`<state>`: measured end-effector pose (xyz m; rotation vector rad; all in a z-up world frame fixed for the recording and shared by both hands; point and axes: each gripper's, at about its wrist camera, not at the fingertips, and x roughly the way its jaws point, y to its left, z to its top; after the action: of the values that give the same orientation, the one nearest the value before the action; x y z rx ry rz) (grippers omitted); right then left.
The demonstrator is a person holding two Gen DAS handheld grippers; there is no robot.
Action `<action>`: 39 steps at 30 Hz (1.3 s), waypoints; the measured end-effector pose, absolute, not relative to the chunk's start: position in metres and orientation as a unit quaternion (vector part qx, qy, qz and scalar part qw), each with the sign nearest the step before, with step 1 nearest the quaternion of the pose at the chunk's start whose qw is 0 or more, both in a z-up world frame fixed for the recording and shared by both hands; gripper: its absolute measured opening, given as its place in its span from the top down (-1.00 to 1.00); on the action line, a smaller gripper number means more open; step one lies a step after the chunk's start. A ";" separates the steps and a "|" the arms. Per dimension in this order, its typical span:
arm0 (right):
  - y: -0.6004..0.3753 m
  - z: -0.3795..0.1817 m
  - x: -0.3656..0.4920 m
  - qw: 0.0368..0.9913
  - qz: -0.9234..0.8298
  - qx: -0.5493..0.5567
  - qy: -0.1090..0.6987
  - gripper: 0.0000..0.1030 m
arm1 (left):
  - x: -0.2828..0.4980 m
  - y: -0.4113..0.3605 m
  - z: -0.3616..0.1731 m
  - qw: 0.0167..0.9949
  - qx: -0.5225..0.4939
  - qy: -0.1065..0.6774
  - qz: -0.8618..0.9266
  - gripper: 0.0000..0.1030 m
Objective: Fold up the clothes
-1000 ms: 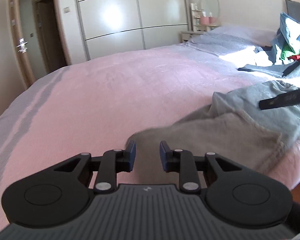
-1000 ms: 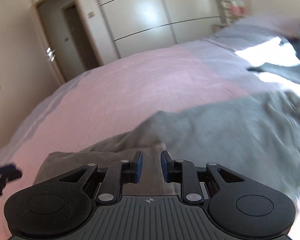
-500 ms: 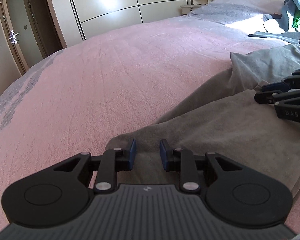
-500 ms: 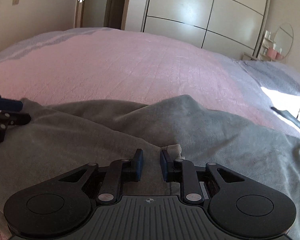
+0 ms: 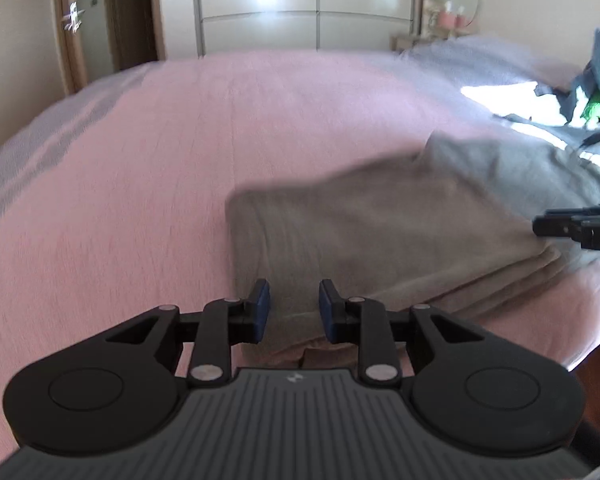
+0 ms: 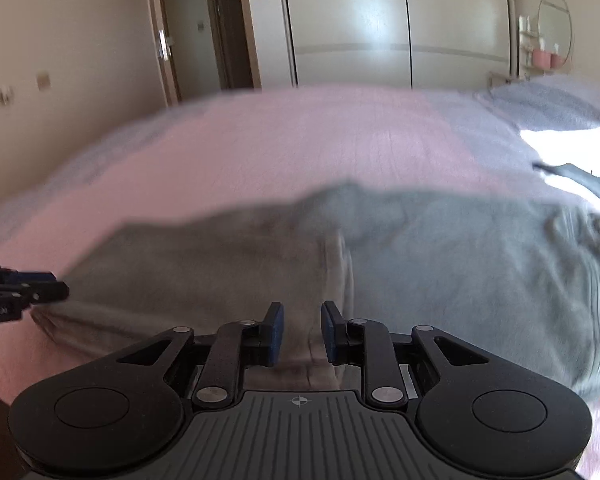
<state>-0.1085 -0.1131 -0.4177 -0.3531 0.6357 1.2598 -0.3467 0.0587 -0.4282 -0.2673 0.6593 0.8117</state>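
Note:
A grey garment [image 5: 372, 224] lies folded in layers on the pink bed cover [image 5: 140, 168] near the bed's front edge. It also shows in the right wrist view [image 6: 228, 264], beside a blue-grey garment [image 6: 480, 276] to its right. My left gripper [image 5: 294, 308] is open over the garment's front left corner, with cloth between the fingers but not pinched. My right gripper [image 6: 302, 332] is open over the garment's front edge. Each gripper's tip shows in the other view, the right one [image 5: 580, 226] and the left one [image 6: 24, 292].
A pile of blue, green and dark clothes [image 5: 588, 92] lies at the far right in sunlight. White wardrobe doors [image 5: 304, 4], a door [image 5: 72, 24] and a small table with a round mirror [image 5: 456, 4] stand beyond the bed. The bed's edge drops off at the lower right [image 5: 596, 352].
Both grippers have pulled back and risen from the grey garment, which now lies in a flatter folded stack. Both views are blurred by motion. Jaws stayed open.

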 end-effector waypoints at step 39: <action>-0.187 -0.400 -0.113 0.792 0.434 -0.164 0.397 -0.67 | -0.322 -0.022 -0.396 0.790 -0.133 0.392 0.452 -0.09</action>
<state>-0.1127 -0.1866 -0.4001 -0.3527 0.8537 0.9336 -0.3219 -0.0216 -0.3962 -0.2868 0.8444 0.9742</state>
